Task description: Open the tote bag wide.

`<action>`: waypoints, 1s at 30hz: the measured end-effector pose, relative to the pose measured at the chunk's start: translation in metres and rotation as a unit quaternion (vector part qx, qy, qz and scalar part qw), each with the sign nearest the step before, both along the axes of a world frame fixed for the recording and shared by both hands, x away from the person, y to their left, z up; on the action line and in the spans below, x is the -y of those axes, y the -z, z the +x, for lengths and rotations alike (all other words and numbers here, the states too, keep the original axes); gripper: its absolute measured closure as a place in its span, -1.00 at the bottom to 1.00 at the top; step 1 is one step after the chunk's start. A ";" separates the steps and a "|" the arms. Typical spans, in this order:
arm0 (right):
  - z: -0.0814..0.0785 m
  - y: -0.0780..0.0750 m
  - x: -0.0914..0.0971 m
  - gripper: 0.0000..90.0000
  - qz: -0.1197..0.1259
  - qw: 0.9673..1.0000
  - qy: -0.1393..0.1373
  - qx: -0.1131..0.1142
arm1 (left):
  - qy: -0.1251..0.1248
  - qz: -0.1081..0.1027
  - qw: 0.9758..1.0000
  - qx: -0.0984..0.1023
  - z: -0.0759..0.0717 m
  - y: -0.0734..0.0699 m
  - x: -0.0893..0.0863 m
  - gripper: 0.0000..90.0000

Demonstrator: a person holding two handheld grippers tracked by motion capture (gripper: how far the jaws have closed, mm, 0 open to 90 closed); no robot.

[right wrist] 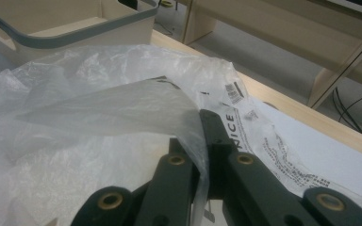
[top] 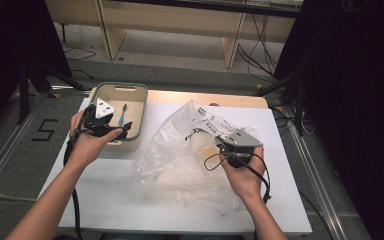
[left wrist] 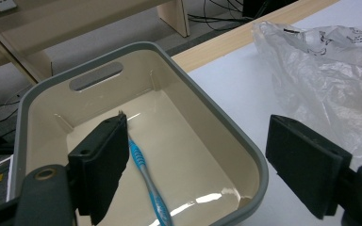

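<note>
A crumpled clear plastic bag (top: 185,145) with black print lies across the middle of the white table. My right gripper (top: 225,145) is shut on a fold of it; in the right gripper view the jaws (right wrist: 205,123) pinch the film of the bag (right wrist: 99,108). A blue toothbrush (top: 122,116) lies inside the beige bin (top: 141,107) with a grey rim. My left gripper (top: 112,128) hovers at the bin's near side, open with nothing between its jaws. In the left gripper view the toothbrush (left wrist: 147,181) lies on the bin's floor, just beyond my left gripper's (left wrist: 200,127) left jaw.
The bin (left wrist: 226,127) stands at the table's far left corner, with the bag (left wrist: 330,70) to its right. A wooden strip (top: 205,98) edges the far side of the table. Wooden shelving and cables stand on the floor beyond. Dark curtains hang on both sides.
</note>
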State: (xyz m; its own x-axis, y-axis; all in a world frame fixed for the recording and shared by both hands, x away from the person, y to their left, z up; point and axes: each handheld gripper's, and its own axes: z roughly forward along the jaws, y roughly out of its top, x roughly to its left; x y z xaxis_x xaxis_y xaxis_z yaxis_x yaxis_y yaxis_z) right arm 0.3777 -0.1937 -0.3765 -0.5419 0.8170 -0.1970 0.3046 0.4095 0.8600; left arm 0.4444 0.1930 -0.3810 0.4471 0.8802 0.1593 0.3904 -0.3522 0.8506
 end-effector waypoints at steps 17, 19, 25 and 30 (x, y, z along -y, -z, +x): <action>0.000 0.000 0.001 1.00 0.000 1.000 0.001 -0.001 | -0.017 -0.001 1.000 -0.011 0.017 -0.001 -0.008 -0.51; 0.000 0.000 0.001 1.00 0.001 1.000 0.001 0.000 | -0.019 0.000 1.000 -0.012 0.018 -0.002 -0.008 -0.51; -0.001 0.000 0.000 1.00 0.000 1.000 0.001 -0.001 | -0.022 0.000 1.000 -0.014 0.021 -0.002 -0.010 -0.51; -0.001 0.000 0.000 1.00 -0.001 1.000 0.001 -0.001 | -0.025 0.000 1.000 -0.016 0.023 -0.002 -0.011 -0.51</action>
